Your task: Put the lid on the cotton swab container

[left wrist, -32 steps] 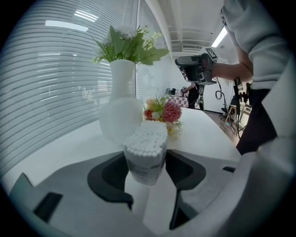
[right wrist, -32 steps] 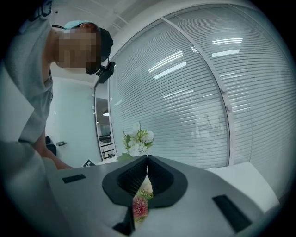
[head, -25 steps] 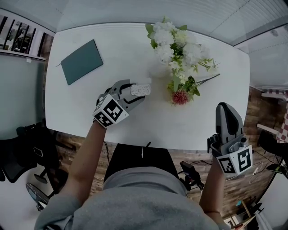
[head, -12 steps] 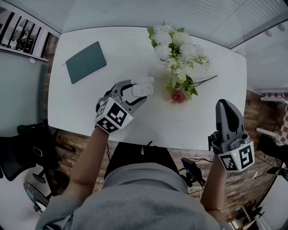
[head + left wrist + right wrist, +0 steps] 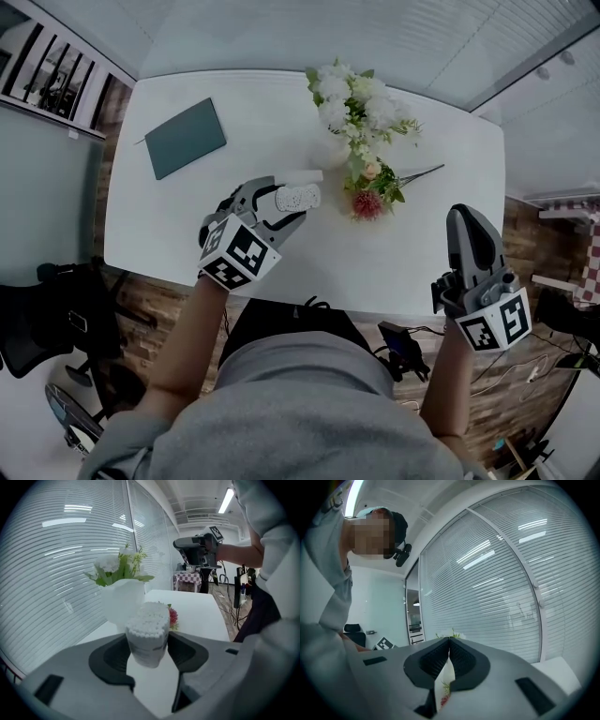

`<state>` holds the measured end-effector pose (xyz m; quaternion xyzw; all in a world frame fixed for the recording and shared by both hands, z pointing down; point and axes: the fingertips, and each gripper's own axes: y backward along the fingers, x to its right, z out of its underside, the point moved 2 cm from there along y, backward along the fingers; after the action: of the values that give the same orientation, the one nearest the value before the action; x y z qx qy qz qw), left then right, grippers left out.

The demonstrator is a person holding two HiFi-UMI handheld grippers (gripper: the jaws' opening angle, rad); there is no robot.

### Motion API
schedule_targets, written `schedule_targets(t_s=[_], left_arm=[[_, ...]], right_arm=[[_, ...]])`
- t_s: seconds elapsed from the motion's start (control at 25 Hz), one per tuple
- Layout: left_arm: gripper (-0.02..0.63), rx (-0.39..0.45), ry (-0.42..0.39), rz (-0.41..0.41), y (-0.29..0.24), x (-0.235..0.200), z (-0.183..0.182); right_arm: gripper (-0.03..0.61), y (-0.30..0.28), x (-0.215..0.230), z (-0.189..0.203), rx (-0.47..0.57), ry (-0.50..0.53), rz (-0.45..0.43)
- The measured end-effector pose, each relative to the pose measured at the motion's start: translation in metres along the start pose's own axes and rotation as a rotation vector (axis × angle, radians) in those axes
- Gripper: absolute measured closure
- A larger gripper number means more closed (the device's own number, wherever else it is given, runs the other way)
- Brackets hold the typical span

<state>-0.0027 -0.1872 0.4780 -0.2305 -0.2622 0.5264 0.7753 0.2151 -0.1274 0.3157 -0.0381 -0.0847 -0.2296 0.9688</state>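
My left gripper [image 5: 287, 202] is shut on the open cotton swab container [image 5: 300, 198], a small clear tub packed with white swab heads, and holds it above the white table [image 5: 412, 253]. In the left gripper view the container [image 5: 148, 632] sits squeezed between both pads, swab tips up. Just beyond it lies a white translucent piece [image 5: 304, 175], apparently the lid, which shows blurred behind the container [image 5: 123, 603]. My right gripper [image 5: 465, 221] hovers past the table's near right edge, and its jaws [image 5: 449, 645] are shut with nothing in them.
A bunch of white flowers [image 5: 361, 108] with a red bloom [image 5: 366, 204] stands right of the container. A teal notebook [image 5: 186, 138] lies at the table's far left. An office chair [image 5: 47, 319] is on the floor to the left. Window blinds run behind the table.
My left gripper has risen with the container in its grip, coming closer to the head camera. The right gripper has lifted a little as well.
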Motion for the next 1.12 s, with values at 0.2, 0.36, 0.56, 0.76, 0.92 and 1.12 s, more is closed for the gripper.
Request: schedule_targets(t_s=[0.2, 0.36, 0.56, 0.76, 0.92, 1.12], left_arm=[[0.365, 0.03, 0.01, 0.01, 0.009, 0.004, -0.018], [0.365, 0.042, -0.008, 0.021, 0.012, 0.008, -0.032], [0.365, 0.053, -0.037, 0.046, 0.024, 0.018, -0.051], [0.365, 0.07, -0.048, 0.067, 0.03, 0.022, -0.064], [0.365, 0.091, -0.04, 0.077, 0.033, 0.023, -0.075], [0.365, 0.099, -0.044, 0.088, 0.033, 0.025, -0.08]], right_arm=[[0.552, 0.0, -0.004, -0.016, 0.04, 0.026, -0.008], [0.552, -0.002, -0.006, -0.029, 0.064, 0.045, -0.027], [0.552, -0.001, -0.013, -0.047, 0.083, 0.073, -0.042], [0.552, -0.001, -0.017, -0.051, 0.092, 0.078, -0.051], [0.552, 0.001, -0.017, -0.053, 0.094, 0.077, -0.052], [0.552, 0.005, -0.017, -0.05, 0.086, 0.072, -0.042]])
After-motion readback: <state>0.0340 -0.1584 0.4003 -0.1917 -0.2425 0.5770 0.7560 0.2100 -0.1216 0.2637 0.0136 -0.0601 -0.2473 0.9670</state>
